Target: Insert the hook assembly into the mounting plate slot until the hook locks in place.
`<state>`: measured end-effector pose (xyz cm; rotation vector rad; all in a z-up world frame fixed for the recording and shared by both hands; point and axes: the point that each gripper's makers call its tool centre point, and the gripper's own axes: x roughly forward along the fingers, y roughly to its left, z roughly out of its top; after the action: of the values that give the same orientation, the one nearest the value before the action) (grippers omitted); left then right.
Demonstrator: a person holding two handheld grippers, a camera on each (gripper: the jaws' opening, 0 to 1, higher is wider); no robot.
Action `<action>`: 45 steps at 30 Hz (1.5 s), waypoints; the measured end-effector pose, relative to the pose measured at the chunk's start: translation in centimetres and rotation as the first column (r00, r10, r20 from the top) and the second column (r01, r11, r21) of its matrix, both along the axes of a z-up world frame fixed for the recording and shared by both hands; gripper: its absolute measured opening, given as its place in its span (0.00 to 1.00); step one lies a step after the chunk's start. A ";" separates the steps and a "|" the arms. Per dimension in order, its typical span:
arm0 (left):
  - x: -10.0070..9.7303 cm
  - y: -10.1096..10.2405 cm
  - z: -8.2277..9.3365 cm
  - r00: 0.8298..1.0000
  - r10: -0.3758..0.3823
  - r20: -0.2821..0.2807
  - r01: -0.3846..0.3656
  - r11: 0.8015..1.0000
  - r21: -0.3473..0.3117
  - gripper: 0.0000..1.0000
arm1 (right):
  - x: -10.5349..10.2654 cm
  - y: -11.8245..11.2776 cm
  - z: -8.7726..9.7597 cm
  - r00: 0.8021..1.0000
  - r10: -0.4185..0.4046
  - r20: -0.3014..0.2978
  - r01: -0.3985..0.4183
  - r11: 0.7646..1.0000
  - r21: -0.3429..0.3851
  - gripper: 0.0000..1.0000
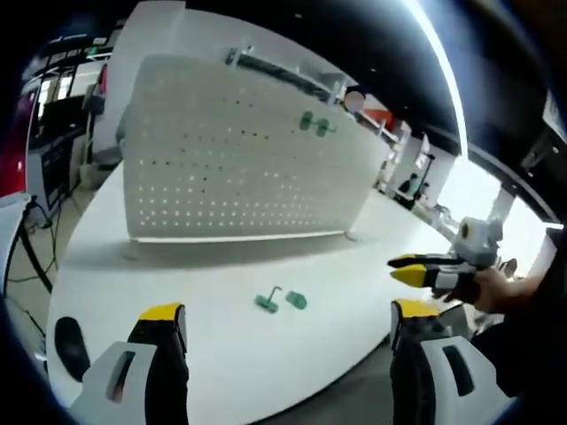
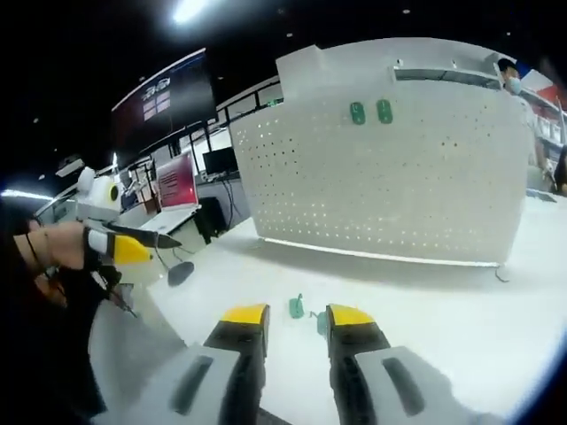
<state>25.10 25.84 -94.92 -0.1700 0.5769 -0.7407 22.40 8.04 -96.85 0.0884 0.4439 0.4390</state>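
A white pegboard mounting plate [image 1: 230, 168] [image 2: 390, 177] stands upright on the white table [image 1: 213, 274], with a green hook pair [image 1: 316, 124] [image 2: 370, 112] fixed near its top. A loose green hook assembly [image 1: 282, 301] [image 2: 297, 307] lies flat on the table in front of the board. My left gripper [image 1: 288, 314] hangs above the near table edge with its jaws wide open and nothing between them. A hand holds my right gripper [image 2: 297, 317] [image 1: 400, 268] to the right, jaws a little apart and empty, just short of the hook. The left gripper [image 2: 142, 248] enters the right gripper view from the left.
A black oval object [image 1: 71, 345] [image 2: 180, 273] lies on the table's left corner. Desks with monitors [image 2: 177, 181] stand off to the left of the table. A person [image 2: 508, 75] is behind the pegboard's right end. The table's rounded edge [image 1: 292, 398] runs just under my jaws.
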 end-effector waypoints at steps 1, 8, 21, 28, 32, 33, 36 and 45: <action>-0.1 -0.1 -0.1 1.000 -0.003 -0.005 0.003 1.000 0.000 0.97 | -0.2 0.2 -0.3 1.000 0.008 -0.010 -0.008 1.000 -0.002 0.24; -0.4 -0.1 -1.2 0.999 -0.007 -0.032 0.008 1.000 0.024 0.97 | -0.7 1.6 -2.1 0.996 0.064 -0.062 -0.065 0.998 -0.011 0.24; 0.3 0.6 -2.3 0.998 0.004 -0.059 -0.001 0.999 0.051 0.98 | 2.0 4.4 -4.6 0.984 0.142 -0.104 -0.143 0.990 -0.010 0.24; 0.8 0.9 -2.7 0.997 0.011 -0.074 -0.007 0.998 0.056 0.98 | 4.2 6.5 -6.6 0.971 0.195 -0.135 -0.199 0.980 -0.015 0.24; 1.0 1.0 -2.9 0.997 0.016 -0.080 -0.012 0.998 0.054 0.97 | 5.9 7.9 -7.2 0.967 0.208 -0.146 -0.209 0.978 0.009 0.23; 1.0 1.1 -2.9 0.997 0.018 -0.081 -0.014 0.999 0.053 0.97 | 6.1 8.1 -7.2 0.967 0.209 -0.146 -0.209 0.978 0.015 0.23; 1.2 1.3 -3.2 0.996 0.021 -0.089 -0.016 0.999 0.047 0.96 | 7.0 8.8 -7.9 0.963 0.215 -0.161 -0.216 0.976 0.012 0.23; 1.8 1.8 -3.5 0.995 0.028 -0.100 -0.023 0.998 0.054 0.94 | 9.4 9.4 -10.6 0.959 0.177 -0.219 -0.183 0.983 -0.008 0.23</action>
<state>26.88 27.68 -98.42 -0.1659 0.6881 -0.6943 31.82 17.40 -107.44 0.0695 0.6775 0.6053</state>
